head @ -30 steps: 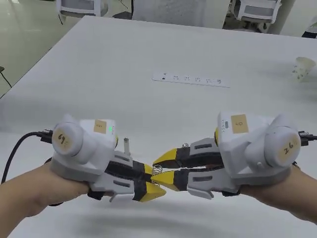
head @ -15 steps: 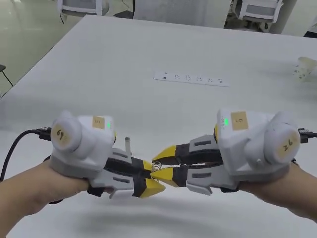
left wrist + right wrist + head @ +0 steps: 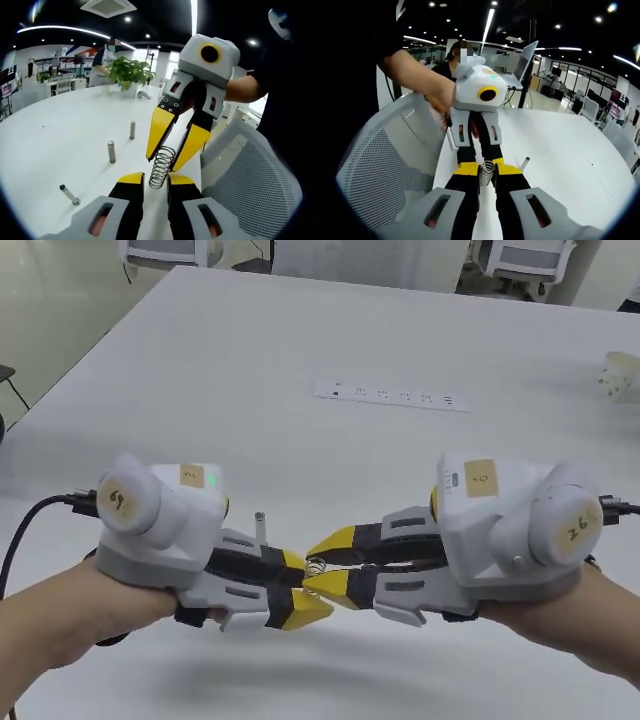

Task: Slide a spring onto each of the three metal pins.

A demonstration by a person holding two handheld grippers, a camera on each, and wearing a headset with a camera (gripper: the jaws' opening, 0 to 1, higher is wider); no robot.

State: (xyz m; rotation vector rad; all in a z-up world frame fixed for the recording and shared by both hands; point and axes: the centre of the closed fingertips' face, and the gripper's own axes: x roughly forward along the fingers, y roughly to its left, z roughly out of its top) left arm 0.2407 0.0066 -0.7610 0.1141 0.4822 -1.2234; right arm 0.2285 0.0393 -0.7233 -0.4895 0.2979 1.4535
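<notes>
White tabletop runs across my head view. From the left I have the left gripper, then a bare pin standing upright just behind its jaws. Next comes the spring, up off the table where the two sets of yellow tips meet, and then the right gripper. Farther back lies a power strip, and a paper cup stands at the far right edge.

The head view gives me one pin, while the left gripper view gives me three, all on the table to the left of the jaws. Left to right in that view they are the bare pin, slanted by the fisheye, then a middle pin and a far pin. Both of those stand upright and look ribbed, as if a coil sits on each, though they are small. The right gripper view gives me a single pin just right of its jaws.

My count is two grippers, three pins, one spring between the tips, and apparently two more on pins.

The left gripper's jaws stand narrowly parted with the spring's near end in the gap. I cannot tell whether they pinch it. In its own view, the right gripper's tips sit against both sides of the spring, clamped on it.
</notes>
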